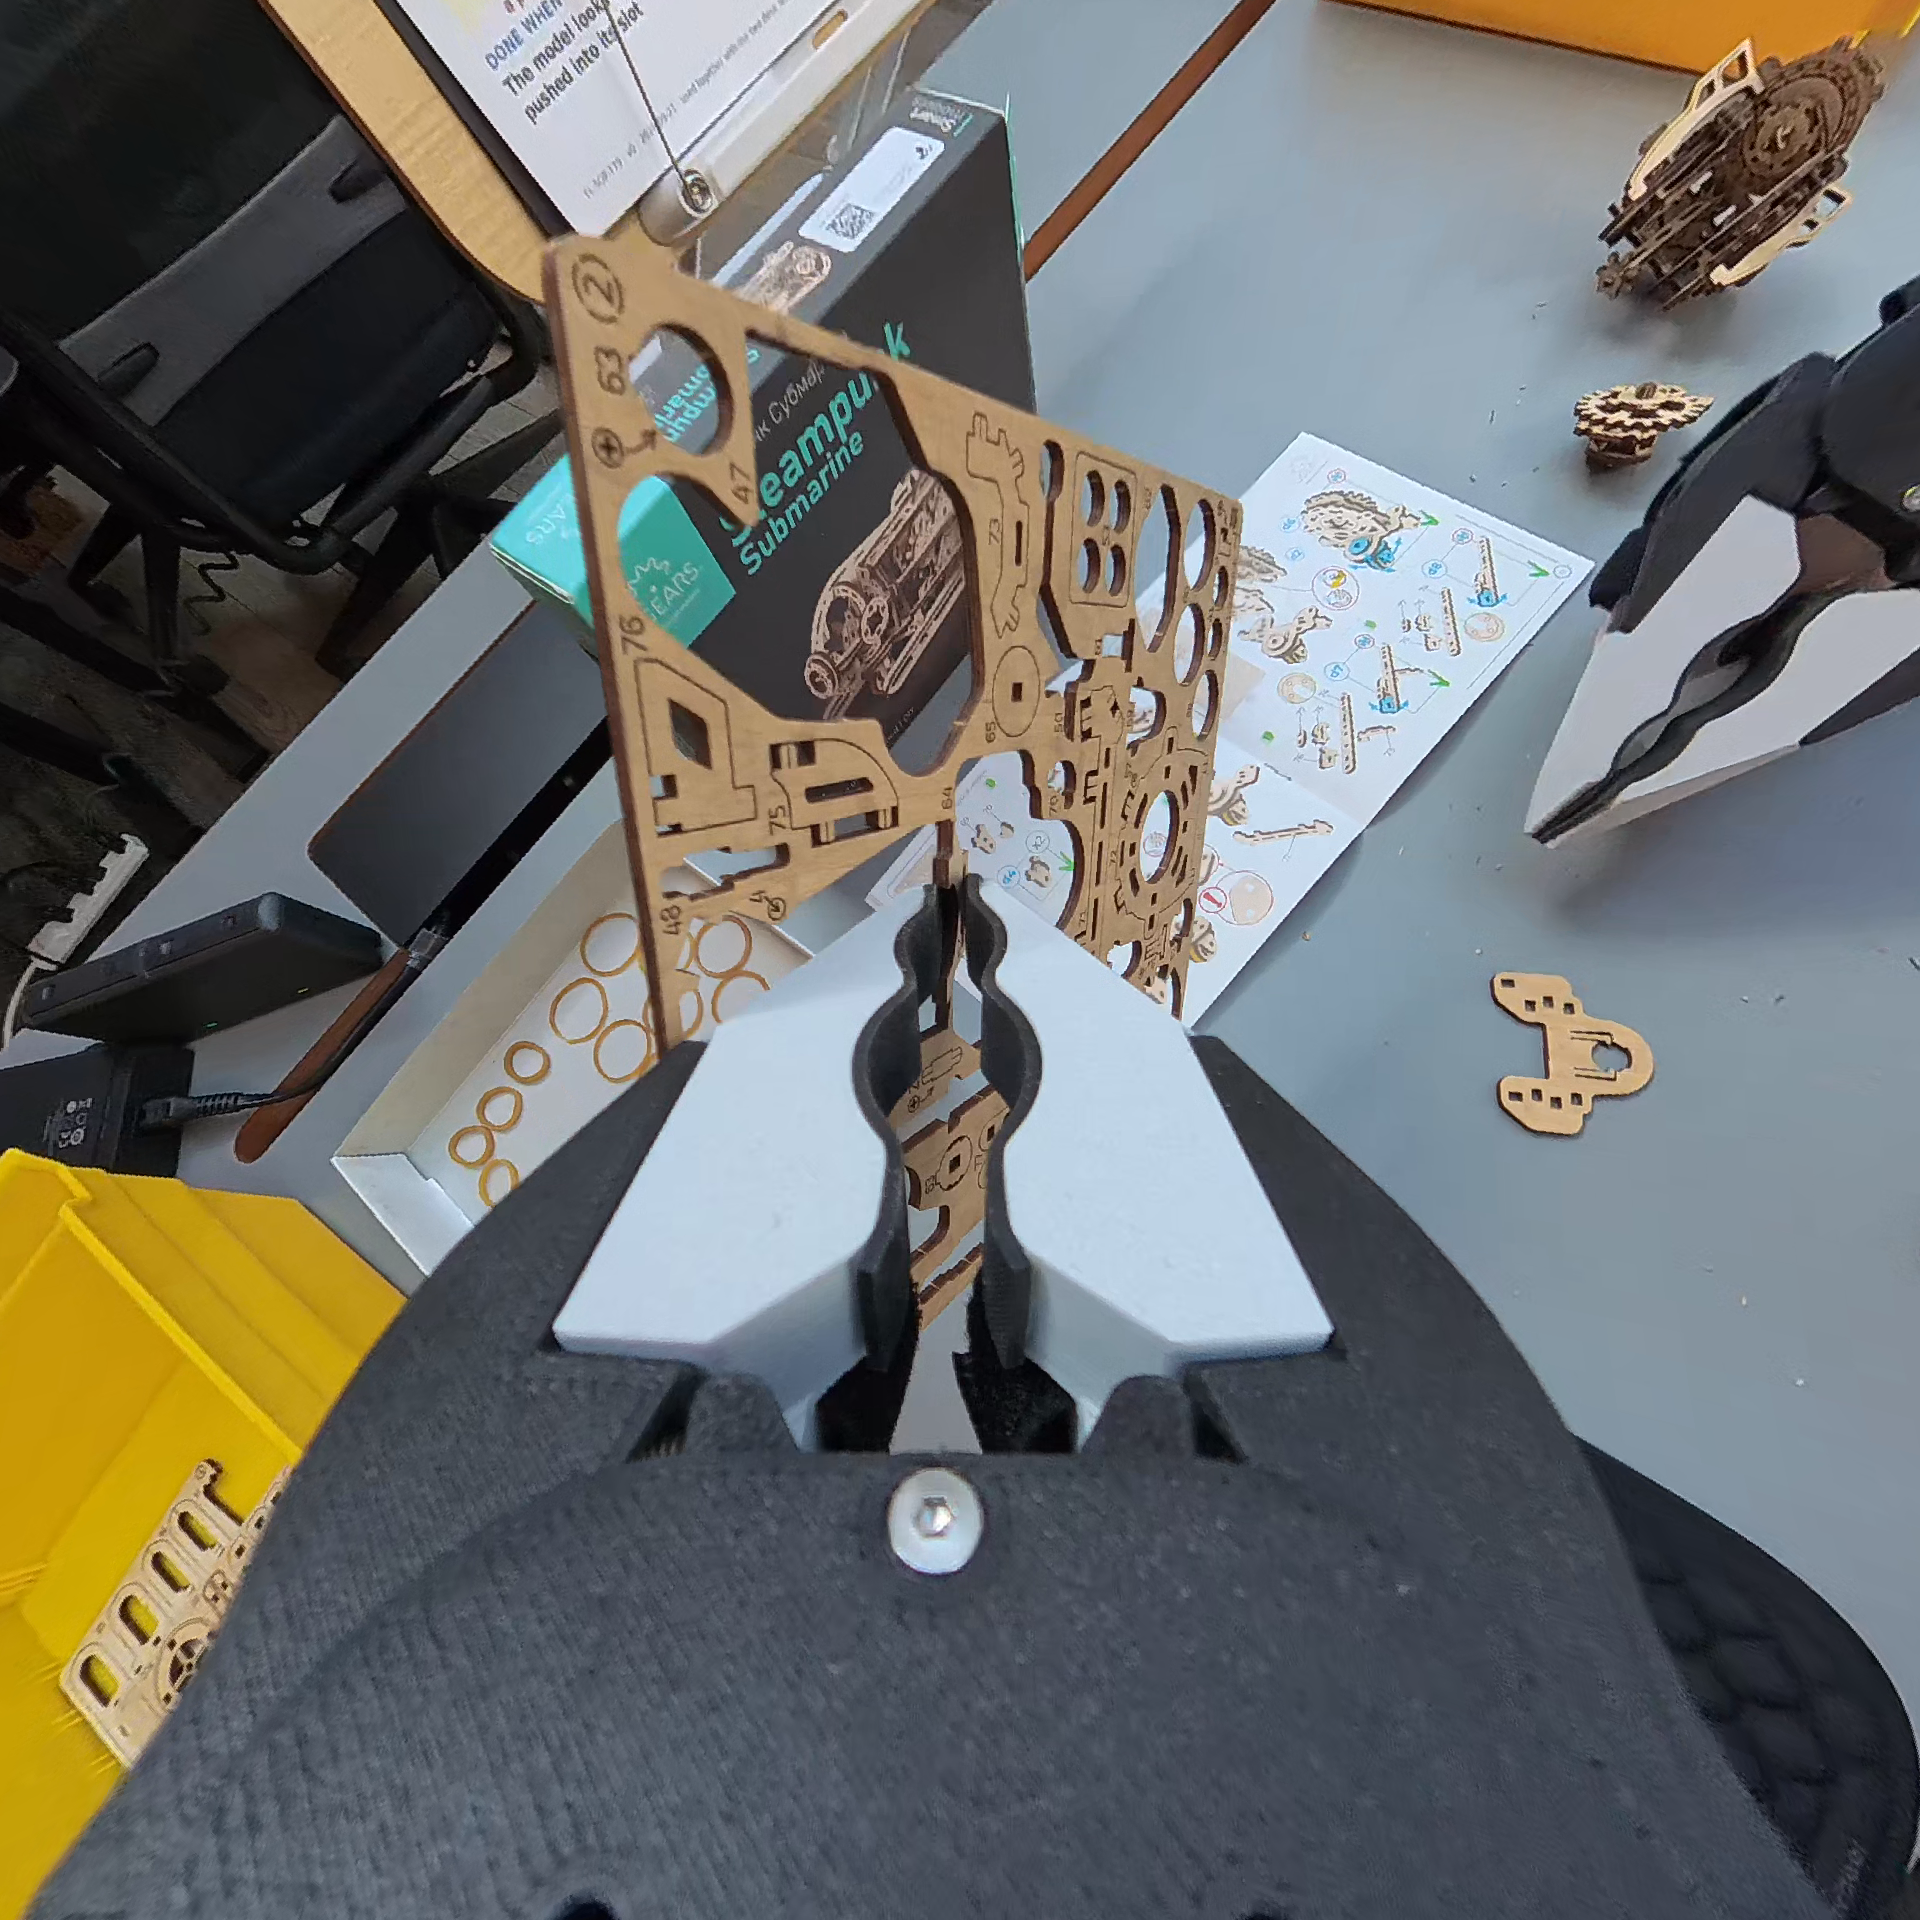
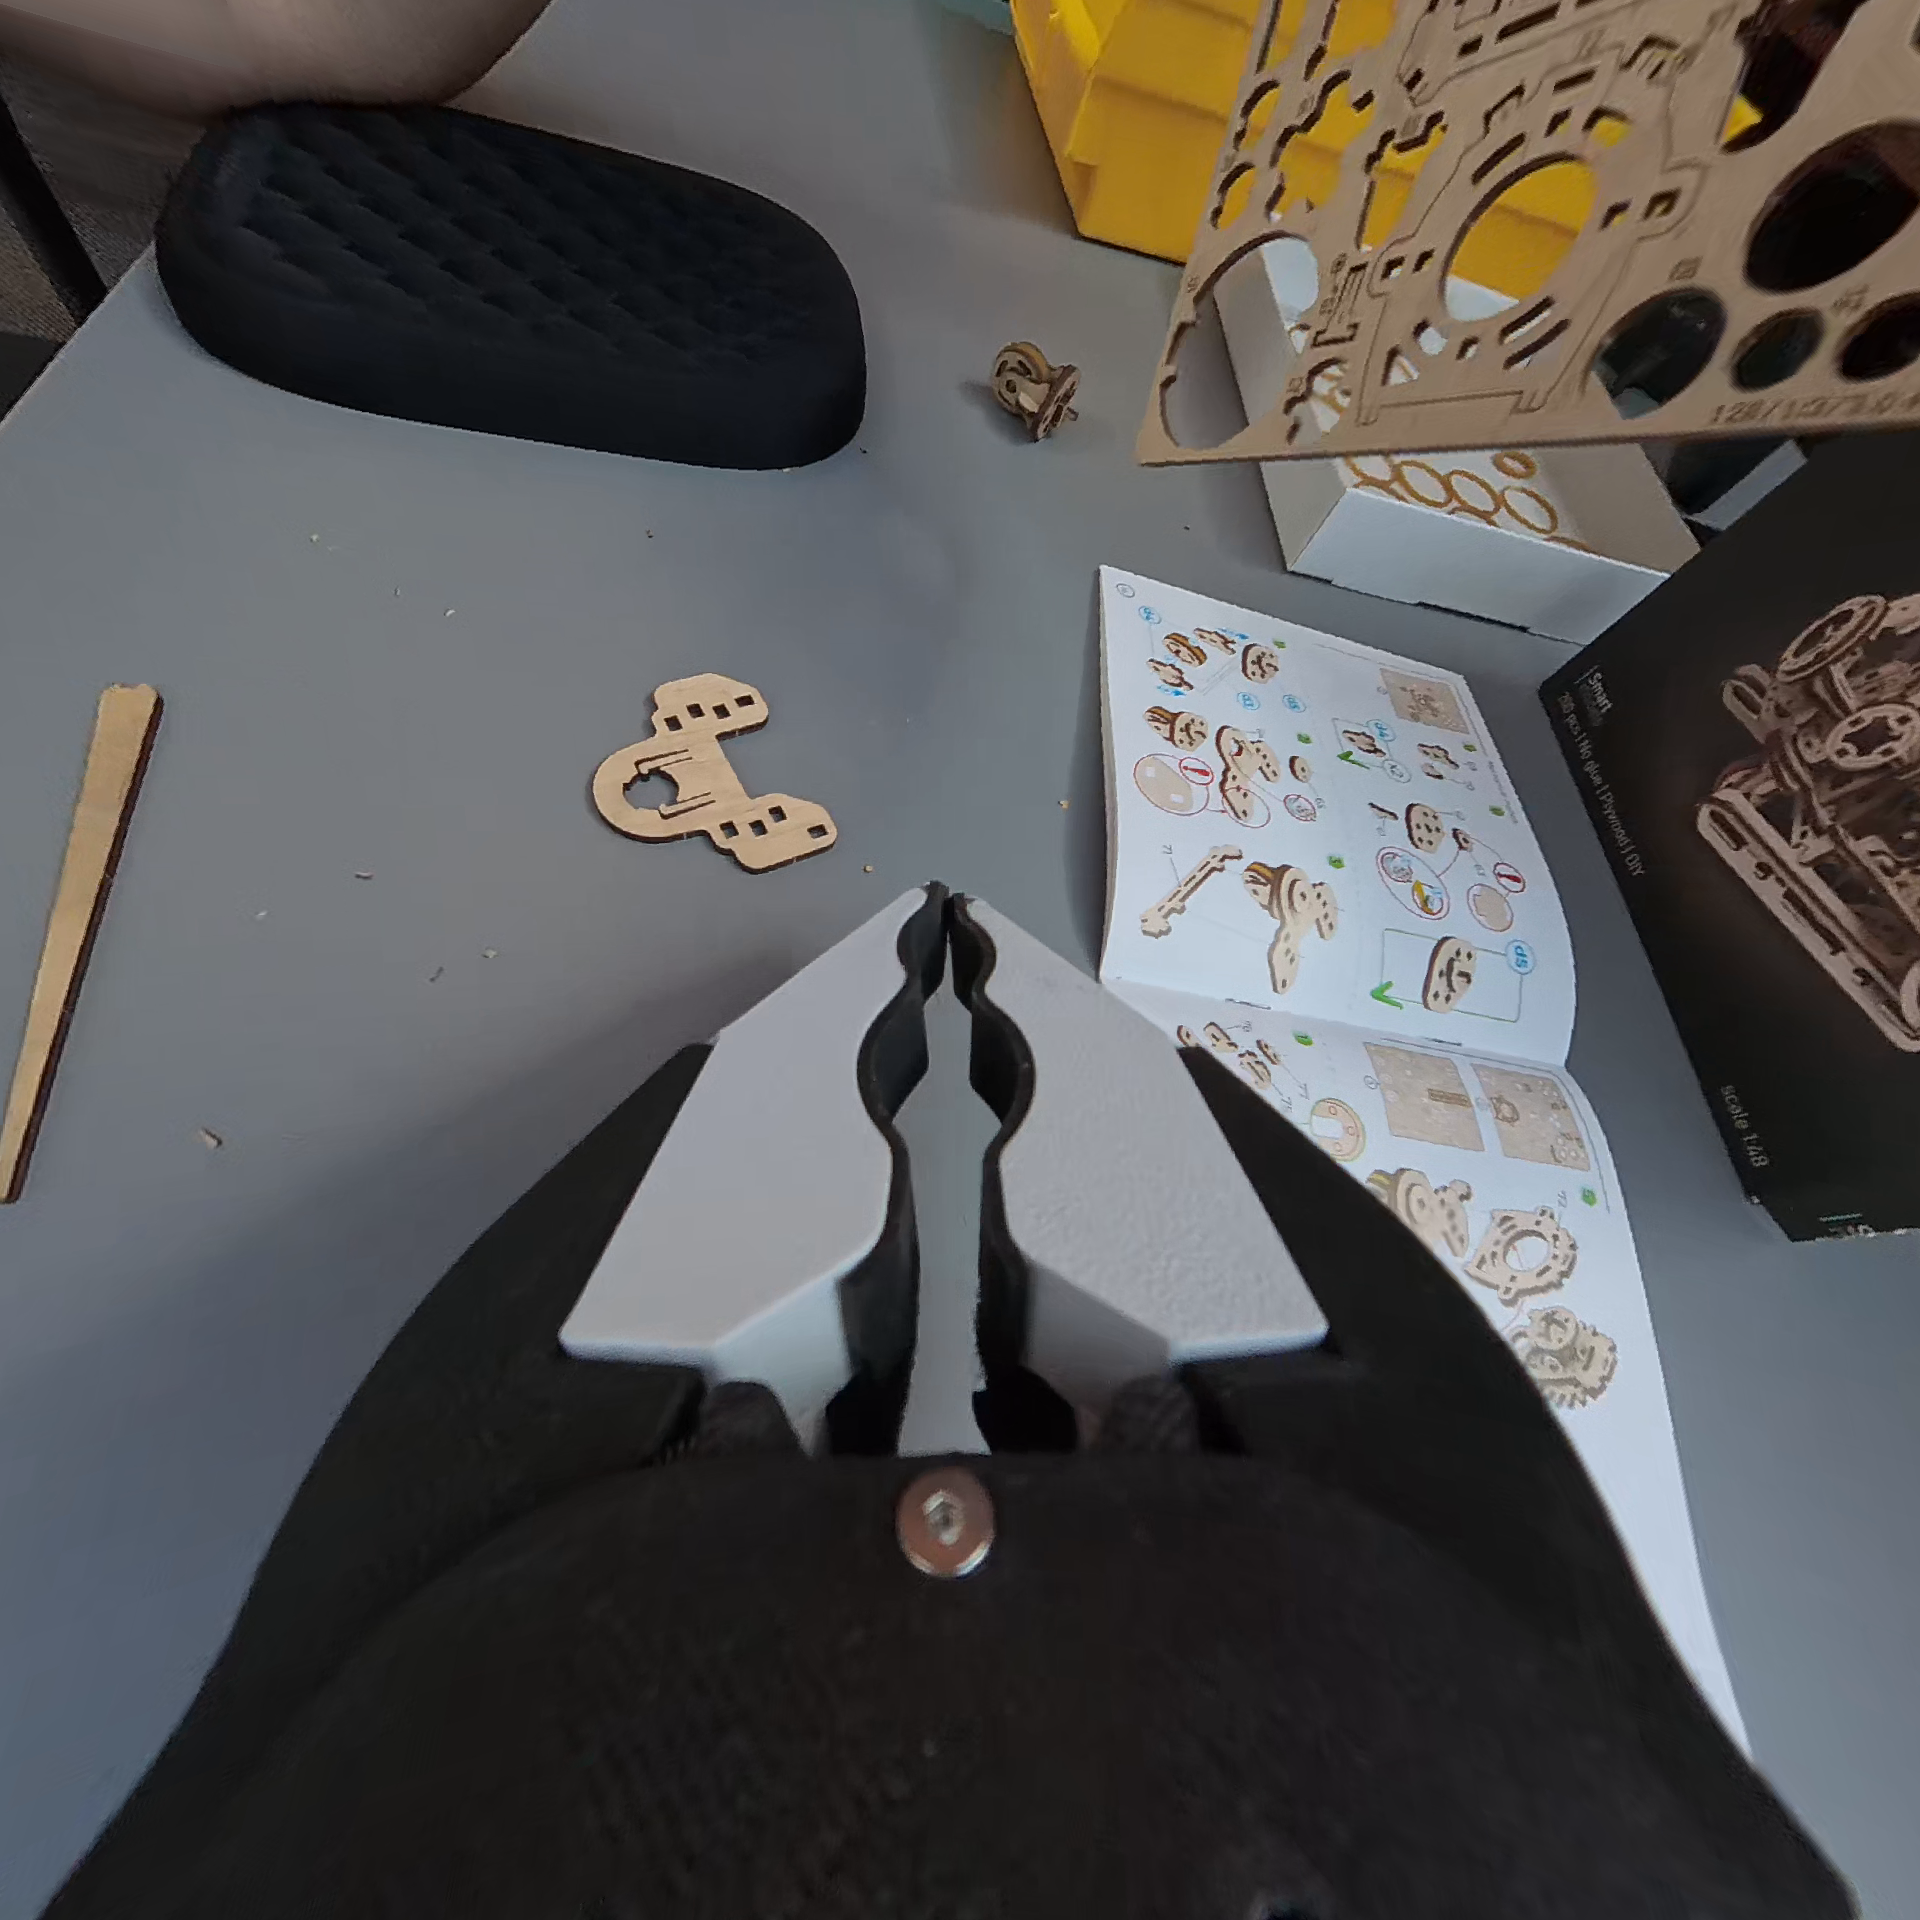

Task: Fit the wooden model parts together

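My left gripper (image 1: 951, 894) is shut on a laser-cut wooden parts sheet (image 1: 831, 665) and holds it upright above the table; the sheet also shows at the top right of the right wrist view (image 2: 1455, 260). My right gripper (image 2: 945, 899) is shut and empty, low over the grey table; it also shows at the right of the left wrist view (image 1: 1558, 821). A flat wooden part with square holes (image 2: 712, 774) lies on the table just ahead and left of the right gripper, and shows in the left wrist view (image 1: 1564, 1055). A small wooden wheel assembly (image 2: 1034, 387) lies farther off.
An open instruction booklet (image 2: 1340, 831) lies right of the right gripper, by the black kit box (image 2: 1787, 883). A white tray of rubber bands (image 1: 540, 1039), a yellow bin (image 1: 125, 1351), a black pad (image 2: 509, 281), a wooden strip (image 2: 78, 925) and a part-built model (image 1: 1745, 166) stand around. Across from one pair of fingers to the other is roughly 25 centimeters. From either gripper's tips it is about 20 centimeters to the small wooden wheel assembly (image 2: 1034, 387).
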